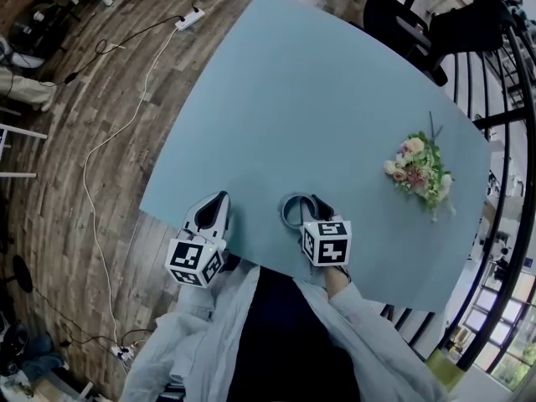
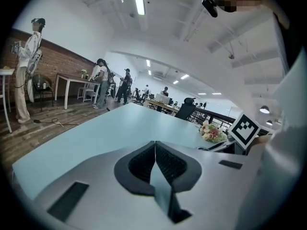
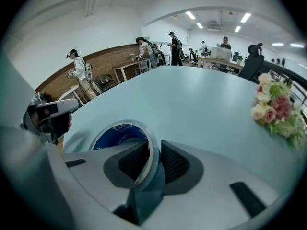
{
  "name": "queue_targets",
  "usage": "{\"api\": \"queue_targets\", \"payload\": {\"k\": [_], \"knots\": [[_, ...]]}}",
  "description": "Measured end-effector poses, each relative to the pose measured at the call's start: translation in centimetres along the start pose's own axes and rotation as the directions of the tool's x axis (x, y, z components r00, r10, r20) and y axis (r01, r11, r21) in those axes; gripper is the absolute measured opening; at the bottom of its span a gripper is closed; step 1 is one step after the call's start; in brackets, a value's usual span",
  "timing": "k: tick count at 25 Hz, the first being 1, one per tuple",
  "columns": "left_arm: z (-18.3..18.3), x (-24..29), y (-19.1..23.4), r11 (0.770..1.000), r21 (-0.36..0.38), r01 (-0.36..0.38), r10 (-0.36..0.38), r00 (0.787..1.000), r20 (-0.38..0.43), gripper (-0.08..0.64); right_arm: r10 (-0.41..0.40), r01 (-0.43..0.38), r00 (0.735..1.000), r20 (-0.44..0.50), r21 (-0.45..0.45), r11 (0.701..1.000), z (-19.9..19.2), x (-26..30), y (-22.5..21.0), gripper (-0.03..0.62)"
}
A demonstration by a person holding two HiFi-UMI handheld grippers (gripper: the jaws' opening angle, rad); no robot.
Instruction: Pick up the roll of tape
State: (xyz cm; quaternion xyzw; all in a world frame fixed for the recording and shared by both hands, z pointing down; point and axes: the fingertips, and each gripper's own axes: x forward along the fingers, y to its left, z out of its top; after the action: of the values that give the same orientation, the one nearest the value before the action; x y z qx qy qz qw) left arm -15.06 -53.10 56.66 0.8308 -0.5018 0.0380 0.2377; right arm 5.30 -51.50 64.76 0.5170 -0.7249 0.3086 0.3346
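Observation:
The roll of tape (image 1: 290, 212), a grey ring with a blue inner label (image 3: 120, 133), lies near the front edge of the pale blue table (image 1: 318, 99). My right gripper (image 1: 306, 211) points steeply down at it. In the right gripper view one pad sits inside the ring and the other outside, closed on the ring's wall (image 3: 154, 159). My left gripper (image 1: 219, 201) rests at the table's front edge, left of the tape, its jaws shut and empty (image 2: 155, 150).
A bouquet of flowers (image 1: 419, 172) lies on the table's right side. An office chair (image 1: 402, 15) stands beyond the far edge and a black railing (image 1: 494, 141) runs at the right. Cables and a power strip (image 1: 189, 18) lie on the wooden floor. People stand far off.

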Motion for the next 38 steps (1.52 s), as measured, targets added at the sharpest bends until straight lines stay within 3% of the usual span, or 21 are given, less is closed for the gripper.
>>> {"api": "queue_targets", "payload": {"k": [9, 25, 38], "knots": [[1.1, -0.9, -0.6, 1.0, 0.026, -0.002, 0.001, 0.999, 0.033, 0.017, -0.014, 0.013, 0.996, 0.091, 0.015, 1.0, 0.9, -1.4, -0.4, 0.093], [1.7, -5.3, -7.1, 0.997, 0.075, 0.007, -0.013, 0.996, 0.083, 0.017, -0.002, -0.009, 0.968, 0.251, 0.045, 0.999, 0.4, -9.6, -1.8, 0.092], [4.6, -7.6, -9.7, 0.994, 0.111, -0.004, -0.015, 0.986, 0.168, 0.017, 0.003, -0.015, 0.9, 0.435, 0.025, 1.0, 3.5, -16.3, -2.1, 0.091]]}}
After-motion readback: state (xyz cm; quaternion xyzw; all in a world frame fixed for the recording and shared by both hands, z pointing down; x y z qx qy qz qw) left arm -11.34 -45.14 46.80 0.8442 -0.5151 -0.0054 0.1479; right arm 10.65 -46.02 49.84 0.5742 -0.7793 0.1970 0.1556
